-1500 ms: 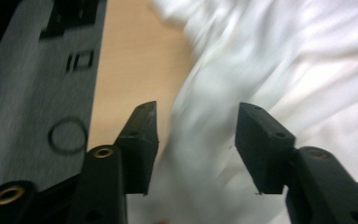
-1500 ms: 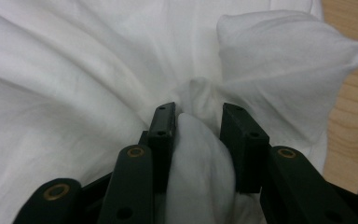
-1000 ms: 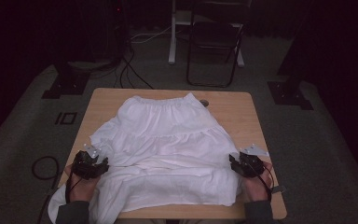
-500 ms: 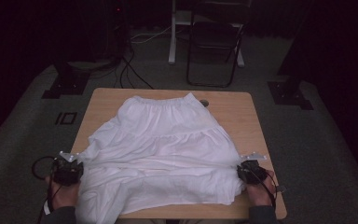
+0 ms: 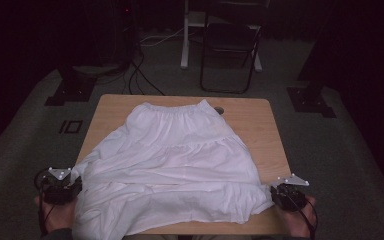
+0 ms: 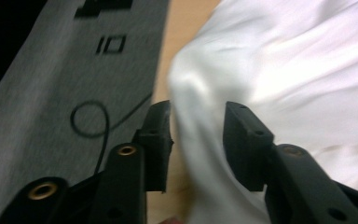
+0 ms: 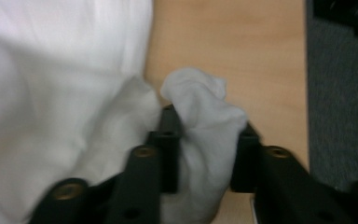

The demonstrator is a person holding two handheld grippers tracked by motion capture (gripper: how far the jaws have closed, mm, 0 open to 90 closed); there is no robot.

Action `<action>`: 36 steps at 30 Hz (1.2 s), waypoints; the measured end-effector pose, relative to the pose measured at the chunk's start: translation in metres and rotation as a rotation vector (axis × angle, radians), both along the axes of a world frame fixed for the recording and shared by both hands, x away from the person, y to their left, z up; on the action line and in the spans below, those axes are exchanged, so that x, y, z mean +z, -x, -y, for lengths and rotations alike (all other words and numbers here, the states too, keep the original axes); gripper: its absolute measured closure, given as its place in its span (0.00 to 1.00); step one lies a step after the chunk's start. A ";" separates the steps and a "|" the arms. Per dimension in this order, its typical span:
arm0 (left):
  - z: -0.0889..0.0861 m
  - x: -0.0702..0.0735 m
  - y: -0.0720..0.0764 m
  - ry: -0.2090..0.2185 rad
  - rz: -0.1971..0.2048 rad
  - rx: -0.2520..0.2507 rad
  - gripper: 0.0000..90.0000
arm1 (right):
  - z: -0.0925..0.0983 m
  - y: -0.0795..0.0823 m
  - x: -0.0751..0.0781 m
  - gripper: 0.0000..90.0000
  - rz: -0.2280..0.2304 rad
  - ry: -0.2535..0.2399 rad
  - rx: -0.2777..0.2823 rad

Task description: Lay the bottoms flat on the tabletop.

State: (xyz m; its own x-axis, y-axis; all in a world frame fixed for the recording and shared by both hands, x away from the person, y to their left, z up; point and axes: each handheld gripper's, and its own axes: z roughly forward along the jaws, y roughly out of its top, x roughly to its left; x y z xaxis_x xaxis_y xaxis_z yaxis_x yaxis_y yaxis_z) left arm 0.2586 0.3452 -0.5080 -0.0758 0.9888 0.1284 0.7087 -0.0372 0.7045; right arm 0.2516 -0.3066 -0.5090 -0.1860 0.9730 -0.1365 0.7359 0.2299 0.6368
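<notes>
A white skirt [image 5: 175, 160] lies spread on the wooden table [image 5: 255, 115], waistband at the far side and hem toward me. My left gripper [image 5: 72, 187] is at the hem's left corner, just off the table's left edge. In the left gripper view its jaws [image 6: 198, 126] have just been opening, and the skirt's edge [image 6: 284, 70] runs loosely between them. My right gripper [image 5: 275, 192] is at the hem's right corner near the front edge. Its jaws [image 7: 207, 126] have also just been opening, with a wad of the skirt [image 7: 200, 112] still squeezed between the pads.
A small round hole [image 5: 219, 110] sits in the table behind the waistband. Grey carpet surrounds the table, with a cable loop [image 6: 91, 119] at the left. A black chair [image 5: 230, 45], floor cables [image 5: 140, 75] and black stand bases [image 5: 65, 92] stand beyond the far edge.
Both hands have moved outward and toward me, drawing the hem wider. The left gripper has gone from over the table to past its left edge.
</notes>
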 end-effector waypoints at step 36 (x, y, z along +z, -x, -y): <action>0.117 -0.033 -0.013 0.103 -0.027 -0.378 0.71 | -0.051 -0.026 -0.023 0.94 -0.066 -0.031 0.162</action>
State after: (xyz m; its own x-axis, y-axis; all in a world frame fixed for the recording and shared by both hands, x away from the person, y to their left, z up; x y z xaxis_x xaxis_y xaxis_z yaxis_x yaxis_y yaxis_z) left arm 0.2719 0.2286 -0.5410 0.2985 0.9541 0.0238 0.6770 -0.2293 0.6993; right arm 0.2776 -0.2560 -0.5323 -0.3479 0.9333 -0.0888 0.7313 0.3294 0.5972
